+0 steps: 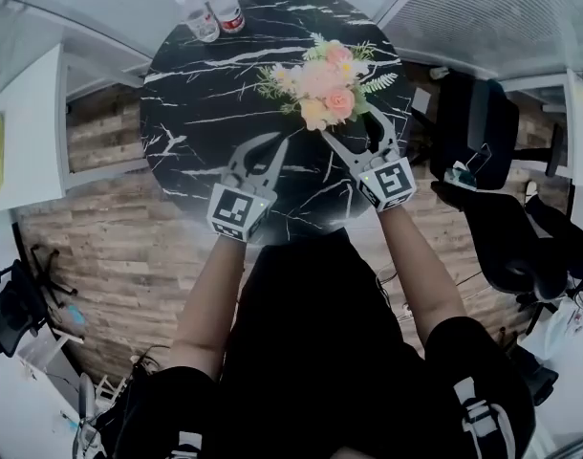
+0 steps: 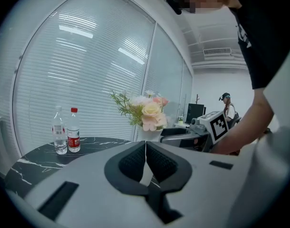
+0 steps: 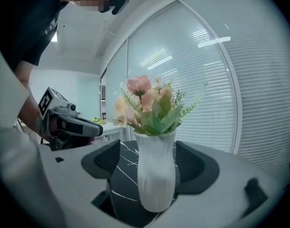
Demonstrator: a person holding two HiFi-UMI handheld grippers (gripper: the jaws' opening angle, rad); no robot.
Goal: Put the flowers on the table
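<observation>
A bunch of pink and peach flowers (image 1: 322, 84) with green sprigs stands in a white ribbed vase (image 3: 156, 170), upright on the round black marble table (image 1: 205, 113). My right gripper (image 3: 152, 161) is open around the vase, with a gap between each pad and the vase wall. In the head view the flowers hide the vase, and the right gripper (image 1: 354, 127) reaches in under them. My left gripper (image 2: 145, 148) is shut with nothing in it. It hovers over the table's near part (image 1: 269, 143), left of the flowers (image 2: 146, 109).
Two clear water bottles (image 1: 212, 10) stand at the table's far edge, one with a red cap (image 2: 73, 130). A black office chair (image 1: 483, 132) is at the right and a white desk (image 1: 24, 132) at the left. Window blinds lie behind the table.
</observation>
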